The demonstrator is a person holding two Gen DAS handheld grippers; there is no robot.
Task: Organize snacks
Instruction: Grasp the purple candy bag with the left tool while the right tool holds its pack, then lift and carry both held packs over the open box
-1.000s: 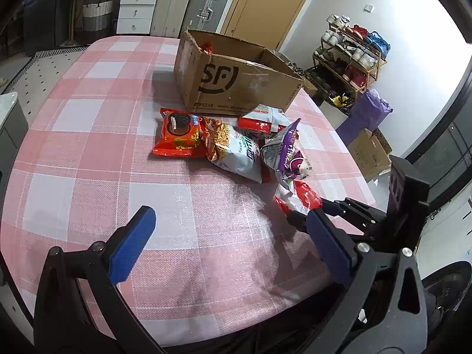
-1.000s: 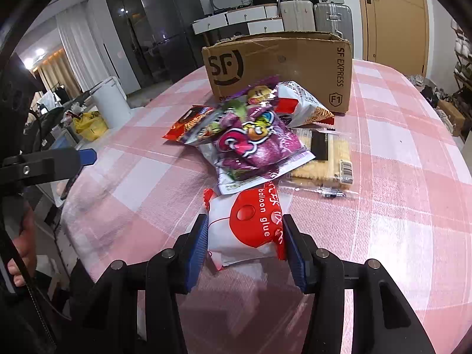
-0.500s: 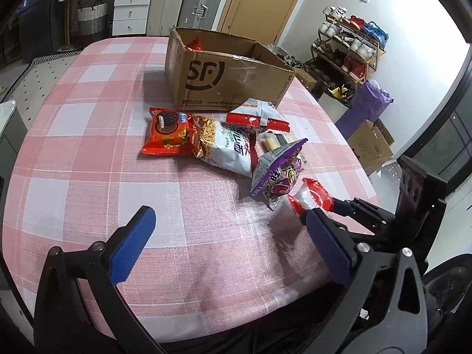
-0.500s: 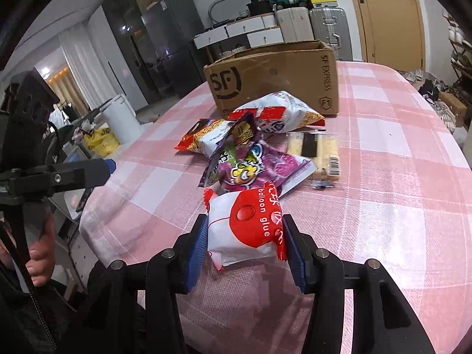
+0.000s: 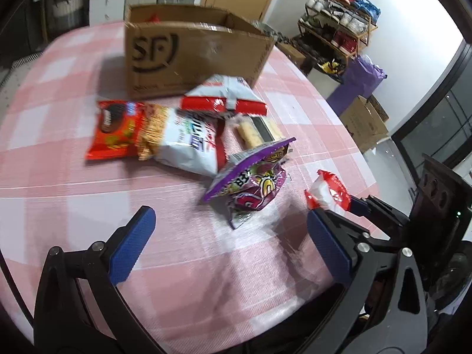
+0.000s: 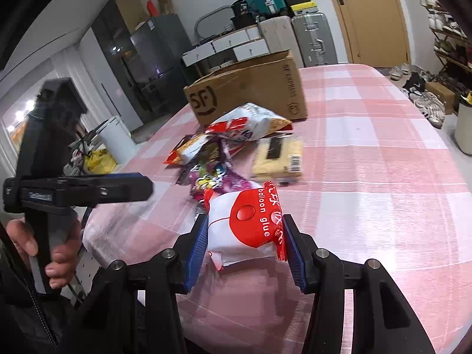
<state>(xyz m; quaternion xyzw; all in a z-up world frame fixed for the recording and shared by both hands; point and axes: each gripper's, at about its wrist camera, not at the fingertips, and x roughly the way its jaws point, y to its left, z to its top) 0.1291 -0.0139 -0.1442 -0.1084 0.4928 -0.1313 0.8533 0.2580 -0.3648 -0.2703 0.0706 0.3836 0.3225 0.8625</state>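
Note:
My right gripper [image 6: 244,224] is shut on a red-and-white packet [image 6: 247,224] marked "balloon glue", held just above the pink checked table [image 6: 368,177]. In the left wrist view that packet [image 5: 327,190] sticks out of the right gripper [image 5: 357,206] at the table's right edge. My left gripper [image 5: 230,227] is open over bare cloth, just short of a purple snack bag [image 5: 253,183]. Behind it lie a white noodle-snack bag [image 5: 183,141], a red cookie packet [image 5: 113,129], a white-and-red bag [image 5: 224,97] and a yellow biscuit pack [image 5: 253,129]. An open cardboard box [image 5: 191,56] stands farther back.
The table's near edge runs just under both grippers. A hand [image 6: 59,253] grips the left gripper's handle at the left of the right wrist view. Off the table are a shoe rack [image 5: 339,29], floor boxes [image 5: 362,121], suitcases [image 6: 312,38] and a door [image 6: 371,14].
My right gripper has drawn the balloon glue packet back and away from the pile. The purple bag slid off the heap toward the near edge. My left gripper moved closer to the snacks.

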